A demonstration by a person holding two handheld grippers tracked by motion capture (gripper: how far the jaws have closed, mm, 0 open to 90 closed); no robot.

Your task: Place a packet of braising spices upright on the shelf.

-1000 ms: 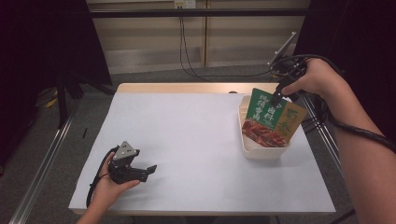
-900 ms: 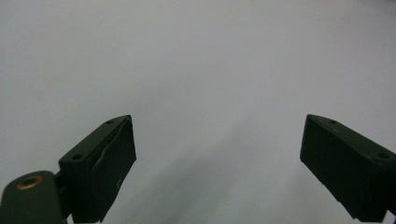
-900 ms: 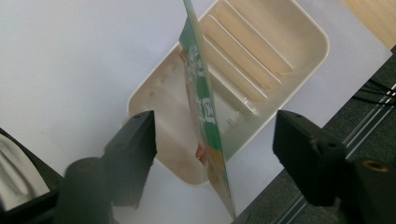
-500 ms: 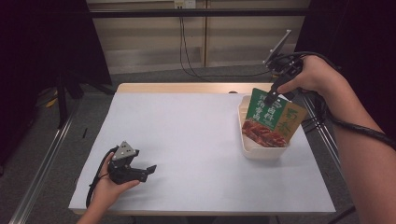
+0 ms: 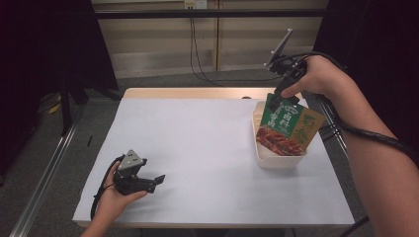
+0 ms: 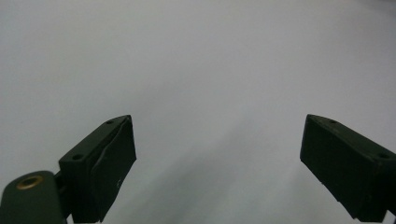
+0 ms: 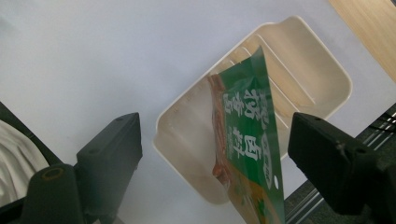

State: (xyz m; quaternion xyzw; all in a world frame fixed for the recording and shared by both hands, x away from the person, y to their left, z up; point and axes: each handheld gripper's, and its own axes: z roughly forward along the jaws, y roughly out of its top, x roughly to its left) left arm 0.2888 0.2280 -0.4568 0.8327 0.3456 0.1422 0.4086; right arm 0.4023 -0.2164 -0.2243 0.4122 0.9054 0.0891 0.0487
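1. High view: the left gripper (image 5: 157, 180) rests low over the white table cover (image 5: 197, 148), near its front-left corner. The right gripper (image 5: 282, 97) hangs just above the green printed food pouch (image 5: 286, 126), which stands tilted in the cream plastic tray (image 5: 276, 159).
2. Left gripper view: jaws spread wide over bare white cover (image 6: 196, 70).
3. Right gripper view: jaws stand apart, gripping nothing; pouch (image 7: 247, 135) leans in the tray (image 7: 308, 70) between them.

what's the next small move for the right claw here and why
Probably lift the right claw straight up and away. Its jaws stand wide apart in the right gripper view, with the green packet between them but ungripped. The packet stands leaning in the cream tray, so it seems placed. The left claw rests open near the table's front edge.
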